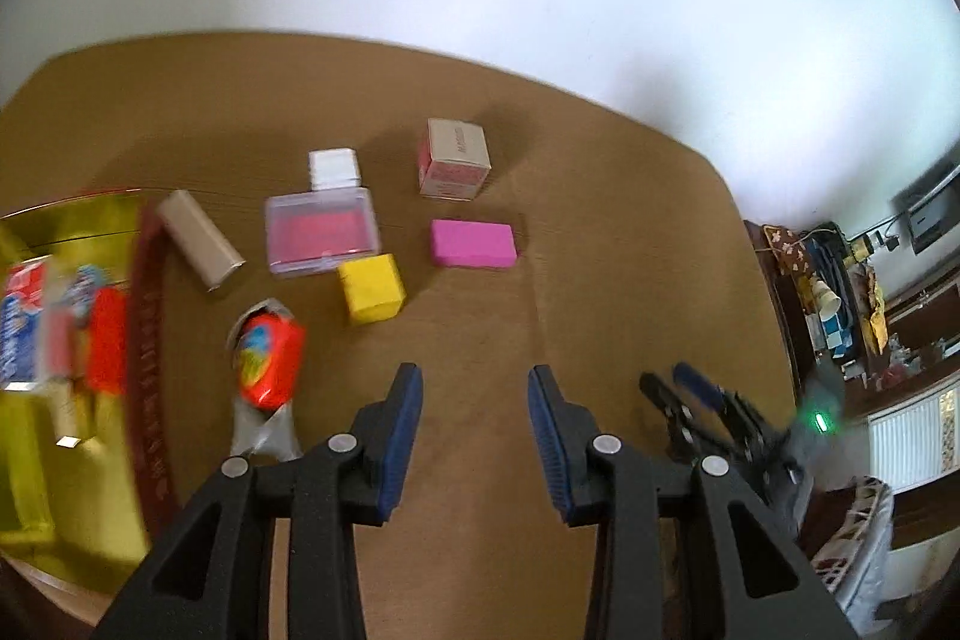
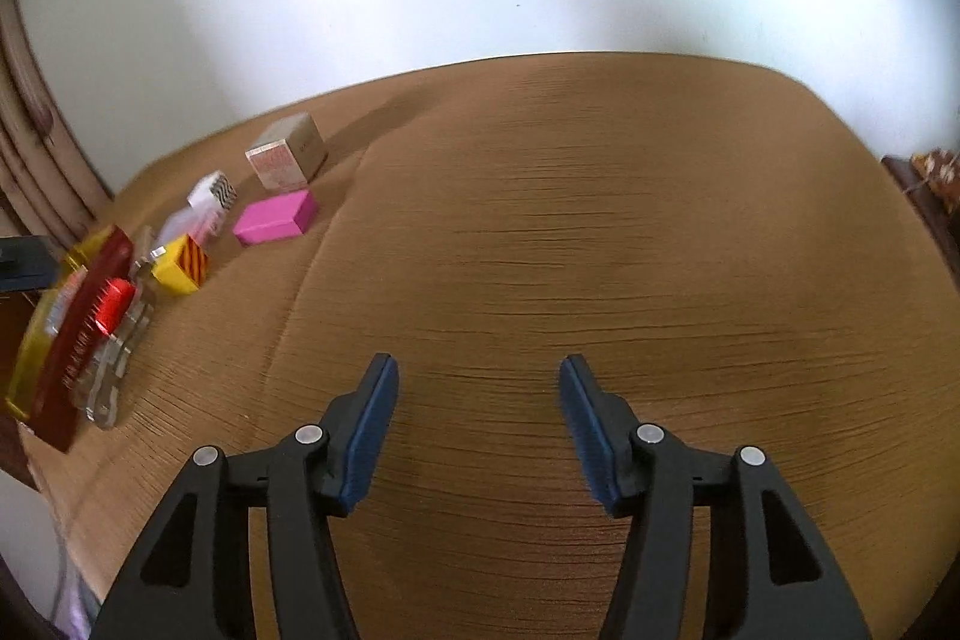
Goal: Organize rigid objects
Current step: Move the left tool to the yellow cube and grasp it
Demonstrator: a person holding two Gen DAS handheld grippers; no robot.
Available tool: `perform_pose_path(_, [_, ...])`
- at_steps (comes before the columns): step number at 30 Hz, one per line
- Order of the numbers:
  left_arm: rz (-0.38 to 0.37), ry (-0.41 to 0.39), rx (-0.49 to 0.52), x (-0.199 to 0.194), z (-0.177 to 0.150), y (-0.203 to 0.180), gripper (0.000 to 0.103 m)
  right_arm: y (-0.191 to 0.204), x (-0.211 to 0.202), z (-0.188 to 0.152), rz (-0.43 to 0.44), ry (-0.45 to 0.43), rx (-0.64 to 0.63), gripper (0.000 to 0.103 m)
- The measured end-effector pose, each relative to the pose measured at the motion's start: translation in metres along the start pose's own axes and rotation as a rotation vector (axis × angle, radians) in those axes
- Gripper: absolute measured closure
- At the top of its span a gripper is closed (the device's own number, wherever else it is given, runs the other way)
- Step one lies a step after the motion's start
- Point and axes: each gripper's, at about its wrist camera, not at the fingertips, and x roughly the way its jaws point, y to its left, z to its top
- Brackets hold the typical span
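Note:
On the brown table (image 1: 600, 232) lie a yellow cube (image 1: 371, 287), a magenta block (image 1: 474, 244), a clear case with a pink insert (image 1: 323, 232), a small white box (image 1: 333, 167), a pink-and-tan carton (image 1: 455, 159), a beige bar (image 1: 199, 239) and a red wrapped pack (image 1: 269, 365). A gold tray with a dark red rim (image 1: 151, 340) at the left holds several packets. My left gripper (image 1: 475, 400) is open and empty, near the red pack. My right gripper (image 2: 479, 388) is open and empty over bare table; it also shows in the left wrist view (image 1: 672, 382). The objects sit far left in the right wrist view: cube (image 2: 179, 266), magenta block (image 2: 276, 218), carton (image 2: 287, 152).
A white wall stands behind the table. Right of the table edge is cluttered furniture (image 1: 840, 292) and a radiator (image 1: 906, 436). A curtain (image 2: 30, 148) hangs at the left. The tray rim (image 2: 84, 334) stands at the table's left edge.

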Motion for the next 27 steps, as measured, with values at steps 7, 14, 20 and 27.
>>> perform_pose_path(7, [0.077,0.095,-0.077,0.051,0.030,0.011,0.066,-0.004,-0.004,-0.004,0.095,-0.007,0.029,0.049])
perform_pose_path(14, [0.188,0.061,-0.095,0.046,0.031,0.013,0.066,-0.014,-0.004,-0.004,0.158,-0.004,0.071,0.046])
perform_pose_path(20, [0.321,0.111,-0.093,0.060,0.036,0.019,0.065,-0.015,-0.006,-0.004,0.177,-0.007,0.069,0.045])
perform_pose_path(27, [0.329,0.117,-0.090,0.064,0.040,0.021,0.065,-0.016,-0.007,-0.004,0.189,0.000,0.069,0.044])
